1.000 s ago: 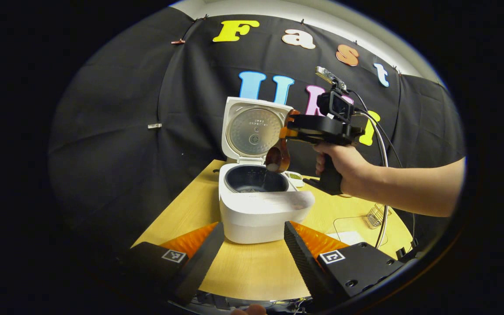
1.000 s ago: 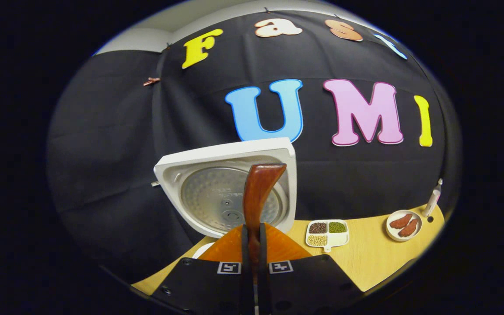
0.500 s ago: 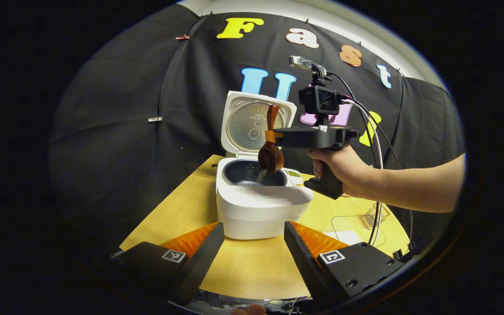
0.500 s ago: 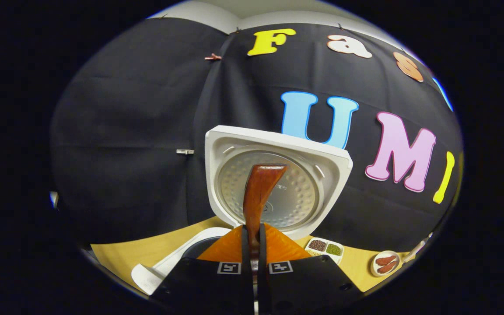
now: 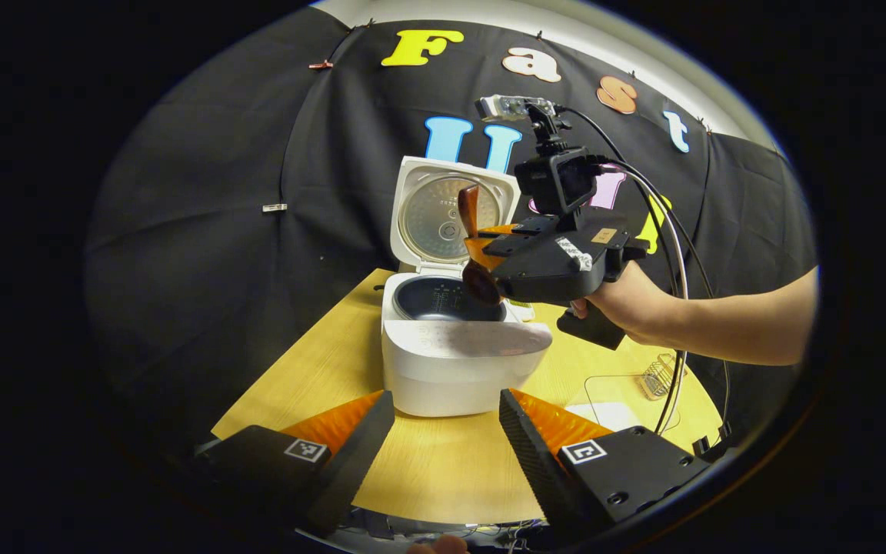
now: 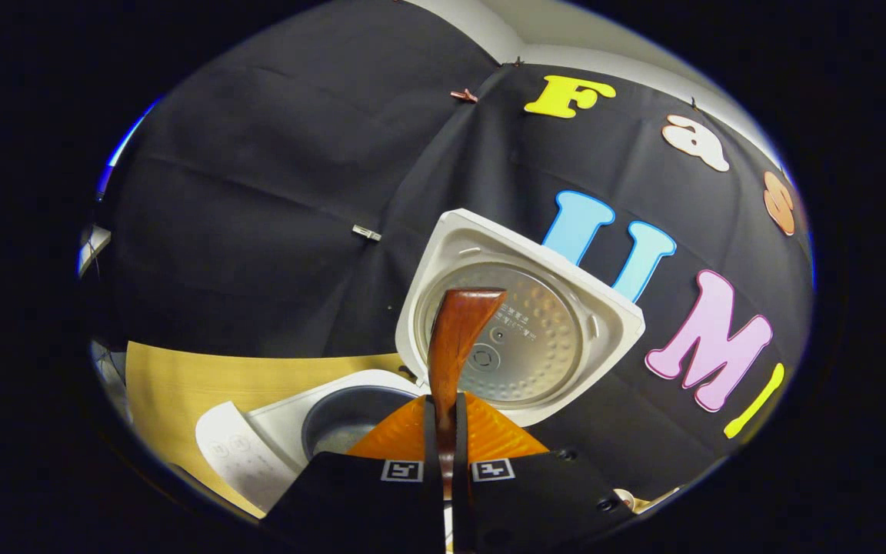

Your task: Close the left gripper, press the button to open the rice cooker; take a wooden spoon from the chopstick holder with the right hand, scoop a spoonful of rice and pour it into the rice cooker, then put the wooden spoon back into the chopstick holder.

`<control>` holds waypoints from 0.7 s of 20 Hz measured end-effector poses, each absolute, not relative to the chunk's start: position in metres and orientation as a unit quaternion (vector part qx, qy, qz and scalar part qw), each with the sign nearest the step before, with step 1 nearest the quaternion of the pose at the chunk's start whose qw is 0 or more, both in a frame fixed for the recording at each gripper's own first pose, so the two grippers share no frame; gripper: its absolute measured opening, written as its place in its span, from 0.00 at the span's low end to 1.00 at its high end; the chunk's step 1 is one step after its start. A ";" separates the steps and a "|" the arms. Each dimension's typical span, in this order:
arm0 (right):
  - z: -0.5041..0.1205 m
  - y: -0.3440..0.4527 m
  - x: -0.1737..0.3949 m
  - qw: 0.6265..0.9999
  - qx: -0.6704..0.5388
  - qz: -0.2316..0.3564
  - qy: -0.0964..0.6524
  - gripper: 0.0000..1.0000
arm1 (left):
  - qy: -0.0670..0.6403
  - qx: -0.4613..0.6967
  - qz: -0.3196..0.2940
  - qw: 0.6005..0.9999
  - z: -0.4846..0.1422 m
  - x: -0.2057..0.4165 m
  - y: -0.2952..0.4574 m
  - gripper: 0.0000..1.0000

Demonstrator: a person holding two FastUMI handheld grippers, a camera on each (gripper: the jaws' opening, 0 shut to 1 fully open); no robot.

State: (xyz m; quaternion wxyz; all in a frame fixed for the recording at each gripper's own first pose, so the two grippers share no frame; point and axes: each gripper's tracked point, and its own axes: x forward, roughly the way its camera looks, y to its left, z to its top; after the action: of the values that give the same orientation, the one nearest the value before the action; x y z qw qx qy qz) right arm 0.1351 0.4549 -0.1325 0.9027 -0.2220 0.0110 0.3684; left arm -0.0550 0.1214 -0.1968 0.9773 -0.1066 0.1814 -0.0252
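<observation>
The white rice cooker stands on the wooden table with its lid up and its dark inner pot showing. A hand holds my right gripper above the pot's right rim, shut on the brown wooden spoon. The spoon's handle points up and its bowl hangs over the pot. In the right gripper view the spoon handle rises from my shut right gripper in front of the lid; the pot lies lower left. My left gripper stays open, short of the cooker.
A small wire holder and a clear flat dish sit on the table to the right of the cooker, under the forearm. Cables trail from the right gripper. The cooker's button panel faces the table's near side.
The right gripper has twisted and swung its camera leftward, turning the spoon over the pot. The falling stream of rice seen earlier has gone. The left gripper has barely moved.
</observation>
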 end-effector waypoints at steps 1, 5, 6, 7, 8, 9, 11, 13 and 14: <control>-0.133 0.453 0.137 0.907 -0.207 0.366 0.024 0.08 | 0.182 -0.106 -0.025 0.977 -0.198 -0.057 0.121 0.95; -0.130 0.444 0.144 0.925 -0.122 0.351 0.077 0.08 | 0.185 -0.113 -0.016 0.976 -0.199 -0.063 0.122 0.95; -0.129 0.441 0.145 0.929 -0.096 0.347 0.090 0.08 | 0.185 -0.113 -0.014 0.976 -0.198 -0.064 0.121 0.95; -0.128 0.438 0.147 0.932 -0.070 0.341 0.104 0.08 | 0.184 -0.111 -0.013 0.977 -0.196 -0.066 0.121 0.95; -0.125 0.433 0.149 0.934 -0.042 0.334 0.116 0.08 | 0.182 -0.110 -0.012 0.977 -0.195 -0.067 0.119 0.95; -0.121 0.430 0.150 0.936 -0.013 0.328 0.126 0.08 | 0.180 -0.108 -0.010 0.978 -0.192 -0.069 0.119 0.95; -0.112 0.420 0.152 0.937 0.038 0.317 0.139 0.08 | 0.176 -0.106 -0.009 0.979 -0.188 -0.069 0.115 0.95; -0.102 0.411 0.150 0.934 0.087 0.310 0.154 0.08 | 0.174 -0.107 -0.011 0.979 -0.184 -0.070 0.110 0.95; -0.095 0.405 0.149 0.931 0.115 0.306 0.160 0.08 | 0.175 -0.111 -0.012 0.978 -0.183 -0.070 0.107 0.95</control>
State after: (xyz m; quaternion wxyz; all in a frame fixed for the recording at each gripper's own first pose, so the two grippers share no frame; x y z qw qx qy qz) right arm 0.1487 0.4048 -0.0951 0.9315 0.1152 0.1604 0.3055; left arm -0.0703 0.1068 -0.1833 0.9782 -0.1114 0.1746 -0.0119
